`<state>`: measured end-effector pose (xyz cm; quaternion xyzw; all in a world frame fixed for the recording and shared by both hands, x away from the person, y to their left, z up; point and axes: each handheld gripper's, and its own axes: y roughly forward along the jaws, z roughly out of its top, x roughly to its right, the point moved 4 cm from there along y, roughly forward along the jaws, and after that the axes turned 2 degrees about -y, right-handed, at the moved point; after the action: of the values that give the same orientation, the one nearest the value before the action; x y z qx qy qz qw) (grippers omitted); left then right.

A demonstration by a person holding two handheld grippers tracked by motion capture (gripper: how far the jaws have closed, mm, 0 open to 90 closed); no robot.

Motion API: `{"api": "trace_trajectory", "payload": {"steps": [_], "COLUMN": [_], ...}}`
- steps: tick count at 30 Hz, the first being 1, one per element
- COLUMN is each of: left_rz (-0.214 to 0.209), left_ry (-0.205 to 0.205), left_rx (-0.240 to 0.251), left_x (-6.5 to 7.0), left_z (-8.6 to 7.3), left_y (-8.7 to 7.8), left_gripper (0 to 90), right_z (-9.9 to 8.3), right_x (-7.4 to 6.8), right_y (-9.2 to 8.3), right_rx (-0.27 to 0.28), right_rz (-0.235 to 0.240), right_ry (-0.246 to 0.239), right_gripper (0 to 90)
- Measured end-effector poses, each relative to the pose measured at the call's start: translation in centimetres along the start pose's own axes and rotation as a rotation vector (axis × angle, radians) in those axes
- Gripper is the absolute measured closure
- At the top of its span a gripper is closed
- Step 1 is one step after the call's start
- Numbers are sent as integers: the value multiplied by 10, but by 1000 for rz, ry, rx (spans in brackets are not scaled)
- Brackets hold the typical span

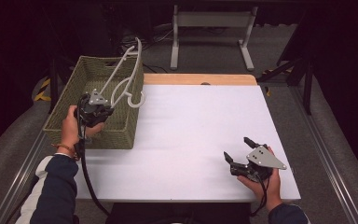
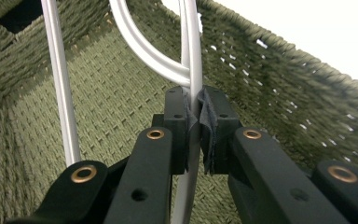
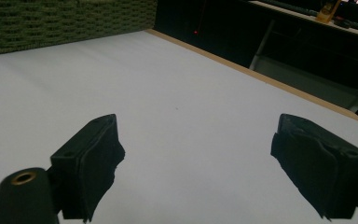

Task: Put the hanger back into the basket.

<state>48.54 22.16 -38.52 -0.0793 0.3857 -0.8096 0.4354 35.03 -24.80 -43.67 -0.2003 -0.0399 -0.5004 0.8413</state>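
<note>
A pale grey clothes hanger [image 1: 121,70] stands tilted in the green woven basket [image 1: 65,93] at the table's left. Its hook curls over the basket's right wall. My left gripper [image 1: 103,111] is over the basket, shut on one of the hanger's thin bars. In the left gripper view the pads clamp that hanger bar [image 2: 193,56] above the basket floor [image 2: 98,93], and my left gripper [image 2: 196,126] has no gap at the jaws. My right gripper [image 1: 237,147] rests open at the table's near right, and in its own view my right gripper [image 3: 198,154] has nothing between its jaws.
The white table top [image 1: 200,126] has a wooden strip along its far edge. Past the table stands a white metal frame [image 1: 212,21] on the floor. The basket's side [image 3: 65,21] lies far ahead of my right gripper. Dark surroundings lie beyond.
</note>
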Motion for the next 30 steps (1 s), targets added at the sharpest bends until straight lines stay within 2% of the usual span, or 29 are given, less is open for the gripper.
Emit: {"api": "trace_trajectory", "payload": {"steps": [4,7,10,12,14,18,20,21,23,26,28,30], "left_rz": [5,13,12,32,54,75,76,58,47,66,60,53], "left_ry": [-3,14,6,-12,-3,-11,-40,-63,-73,-58,-64,-53], "left_rx": [-10,-22,-27,-27,-27,-30,-3,23,31,44,77,100], "left_x": [0,1,2,1,0,0,-1,-2,-2,-1,1,2], "left_z": [-3,-3,-3,-4,-5,-8,-8,-9,-9,-10,-10,-8], "left_y": [4,5,5,6,6,7,5,2,2,0,-3,-6], "left_gripper": [821,820,819,817,808,807,784,734,731,717,693,662], "right_z": [3,6,6,6,6,5,4,4,4,4,4,4], "right_x": [-4,-6,-8,-10,-11,-14,-15,-16,-16,-16,-15,-15], "right_y": [1,2,3,4,3,4,5,5,5,5,5,4], "right_rx": [13,19,20,17,13,3,-3,-2,-4,-7,-7,-7], "right_rz": [5,4,8,16,18,26,30,33,33,31,31,30], "right_ry": [5,-4,-8,-10,-19,-30,-38,-38,-42,-43,-39,-40], "right_gripper": [136,137,147,147,151,152,153,152,152,154,155,156]}}
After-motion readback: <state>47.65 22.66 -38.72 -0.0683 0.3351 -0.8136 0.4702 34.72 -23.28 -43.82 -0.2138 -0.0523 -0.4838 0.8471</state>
